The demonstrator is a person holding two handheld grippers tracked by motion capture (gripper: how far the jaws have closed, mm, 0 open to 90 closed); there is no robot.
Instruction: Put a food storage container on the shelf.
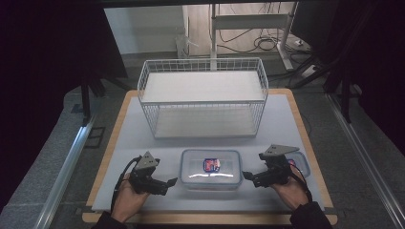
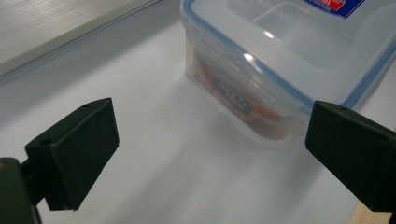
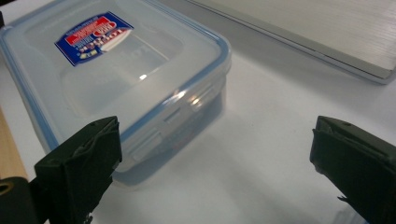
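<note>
A clear plastic food box (image 1: 210, 168) with a blue-rimmed lid and a red and blue label lies at the front middle of the white mat. Coloured packets show through its side wall in the left gripper view, where the box (image 2: 289, 60) sits ahead and to the right. My left gripper (image 1: 173, 182) is open just left of the box, its jaws (image 2: 210, 149) wide apart over bare mat. From the right, my right gripper (image 1: 246, 175) points at the box, open and empty. In the right gripper view the box (image 3: 116, 79) lies ahead left of the gripper (image 3: 215, 158).
A white wire basket (image 1: 203, 98) with a shelf stands at the back of the mat (image 1: 282, 124); its base (image 3: 336, 32) lies near the box. A second clear lidded box (image 1: 301, 161) sits partly hidden behind my right gripper. The wooden table edge (image 1: 210, 218) runs along the front.
</note>
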